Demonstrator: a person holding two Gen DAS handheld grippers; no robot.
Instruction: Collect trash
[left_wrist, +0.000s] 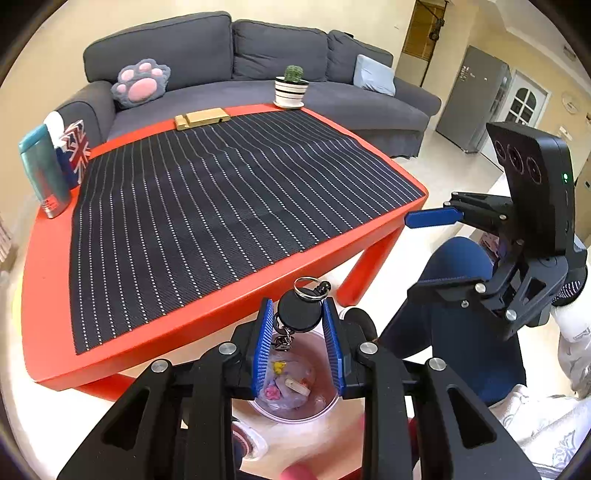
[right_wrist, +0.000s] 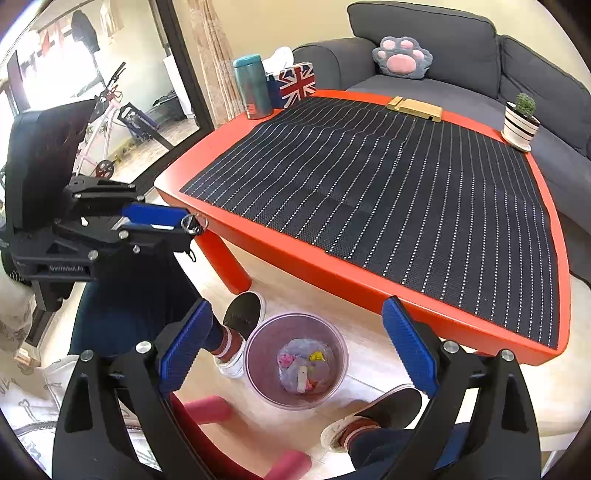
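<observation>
We see a low red counter (left_wrist: 48, 302) with rounded corners, most of its top covered by a black woven mat (left_wrist: 229, 206) crossed by lines of white dots. It stands on a pale floor (right_wrist: 373, 328) in a living room, in front of a dark grey fabric sofa (left_wrist: 258, 48) that carries one paw-shaped plush cushion (left_wrist: 142, 81) and one light blue cushion (left_wrist: 375, 75). Along the counter's far edge stand one teal metal bottle (left_wrist: 44, 173), one tissue box (left_wrist: 74, 147) printed with a Union Jack, one flat wooden stand (left_wrist: 201, 118) and one small cactus (left_wrist: 291, 86) in a white pot with black stripes. On the floor beside the counter sits one round, translucent pinkish bin (right_wrist: 295, 360), lined with a thin plastic bag and holding a few crumpled scraps in pink, yellow and white. Our left claw (left_wrist: 299, 314) is closed on a key fob (left_wrist: 299, 314), a black round disc with a metal ring at its top and a short chain below, pinched between two ribbed blue pads directly above the bin. Our right claw (right_wrist: 295, 343) hangs spread wide with nothing between its blue pads, also over the bin. Two dark shoes (right_wrist: 243, 310) rest on the floor, one on either side of the bin.
</observation>
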